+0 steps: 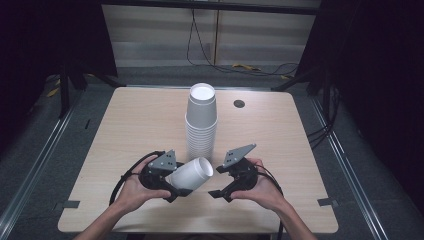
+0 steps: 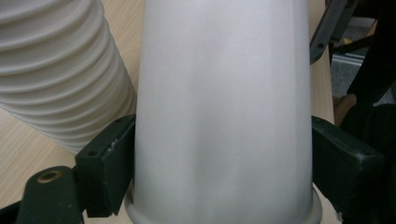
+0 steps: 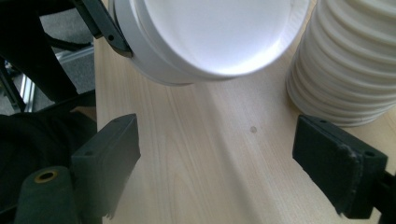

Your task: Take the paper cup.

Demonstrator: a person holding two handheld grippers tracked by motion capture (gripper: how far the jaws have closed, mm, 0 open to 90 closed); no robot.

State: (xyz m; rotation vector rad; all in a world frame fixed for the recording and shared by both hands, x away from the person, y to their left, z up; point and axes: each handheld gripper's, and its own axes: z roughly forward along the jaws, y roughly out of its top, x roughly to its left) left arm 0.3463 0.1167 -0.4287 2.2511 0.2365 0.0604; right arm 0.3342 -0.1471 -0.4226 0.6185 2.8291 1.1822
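Left gripper (image 1: 172,187): held in the person's left hand (image 1: 131,189) near the table's front edge, at about 7 o'clock from the table's middle; its jaws are clamped on the single cup, one pad on each side of the cup wall, as the left gripper view shows.
Single cup (image 1: 192,175): a white paper cup lying tilted on its side in the left gripper's grip, lifted off the wood, its flat base pointing toward 2 o'clock and toward the right gripper; in the left gripper view its wall (image 2: 224,112) rises between the two pads with the rolled rim at the bottom.
Cup stack (image 1: 201,122): a tall stack of white paper cups standing upside down on the table's middle, at 12 o'clock from the single cup and just beside it; whether they touch I cannot tell.
Right gripper (image 1: 220,192): held in the person's right hand (image 1: 260,186) at about 5 o'clock from the table's middle; its jaws stand wide apart with nothing between them, bare wood showing in the gap in the right gripper view.
Right gripper's outlook: the single cup's base (image 3: 210,32) sits at 12 o'clock ahead of the jaws, the stack's ribbed rims (image 3: 345,65) at 2 o'clock.
Table (image 1: 130,125): light wood, with a small dark round grommet (image 1: 239,103) at 1 o'clock from the stack.
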